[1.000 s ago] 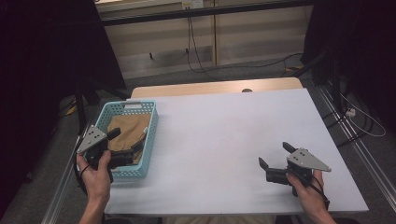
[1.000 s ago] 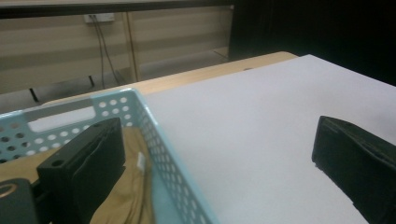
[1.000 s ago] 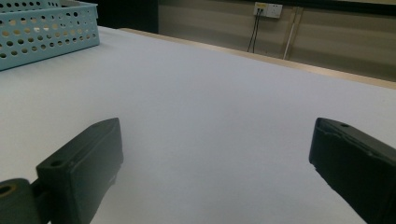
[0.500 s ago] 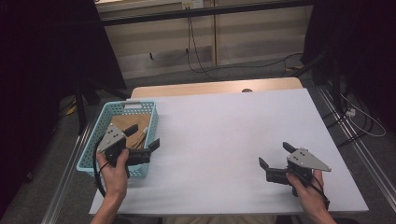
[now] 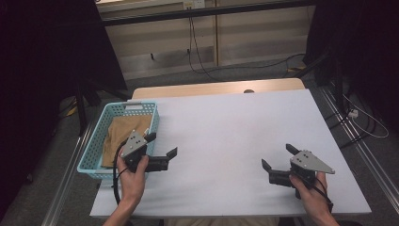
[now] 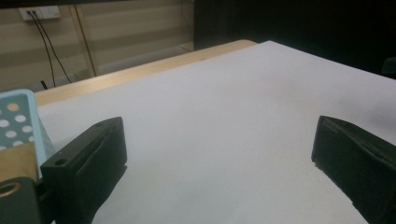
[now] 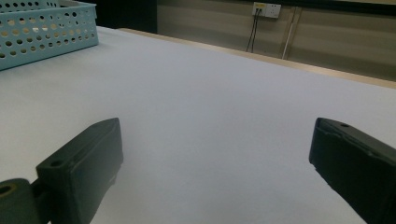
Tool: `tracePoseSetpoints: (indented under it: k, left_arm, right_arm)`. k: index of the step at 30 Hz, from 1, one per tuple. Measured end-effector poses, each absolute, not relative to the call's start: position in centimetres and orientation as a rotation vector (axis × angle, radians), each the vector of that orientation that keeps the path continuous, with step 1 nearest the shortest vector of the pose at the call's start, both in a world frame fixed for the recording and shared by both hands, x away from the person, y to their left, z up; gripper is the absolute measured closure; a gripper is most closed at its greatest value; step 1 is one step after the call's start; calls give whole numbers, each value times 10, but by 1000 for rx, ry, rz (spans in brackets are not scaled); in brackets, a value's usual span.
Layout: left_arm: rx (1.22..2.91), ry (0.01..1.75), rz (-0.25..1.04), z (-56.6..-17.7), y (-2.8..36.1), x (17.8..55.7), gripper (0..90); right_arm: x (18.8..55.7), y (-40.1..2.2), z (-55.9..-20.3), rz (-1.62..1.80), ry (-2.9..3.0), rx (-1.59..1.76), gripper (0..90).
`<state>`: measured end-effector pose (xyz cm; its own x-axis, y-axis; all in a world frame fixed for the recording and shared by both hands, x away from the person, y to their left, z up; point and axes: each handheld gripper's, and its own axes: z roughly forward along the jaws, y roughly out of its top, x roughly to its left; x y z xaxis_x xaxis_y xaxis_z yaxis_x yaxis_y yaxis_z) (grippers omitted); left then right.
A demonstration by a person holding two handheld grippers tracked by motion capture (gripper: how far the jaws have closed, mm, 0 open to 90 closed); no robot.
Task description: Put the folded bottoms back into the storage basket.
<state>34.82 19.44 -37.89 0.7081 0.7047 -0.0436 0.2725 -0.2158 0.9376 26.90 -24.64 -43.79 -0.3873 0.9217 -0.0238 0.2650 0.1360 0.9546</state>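
Two grippers, both with jaws spread wide, nothing between them. Left gripper [image 5: 162,148] at right rim of basket [image 5: 98,145], over basket edge and white table [image 5: 226,136]; its own view cuts basket to one corner [image 6: 16,123]. Right gripper [image 5: 278,158] near table's front right, well apart from basket. One tan cloth [image 5: 123,134] lying folded inside basket, front part hidden behind left gripper and hand [image 5: 131,174]. One basket, one cloth.
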Motion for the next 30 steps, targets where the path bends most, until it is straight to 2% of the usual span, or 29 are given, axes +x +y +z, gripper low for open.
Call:
tracePoseSetpoints:
  k: [15,30]
  left_arm:
    - [1828,729,478,-400,176,332,37]
    - [1901,751,416,-423,170,329,35]
  right_arm:
    - [267,-248,-438,1268,1752,1152,26]
    - [264,-250,-436,1282,1749,1140,25]
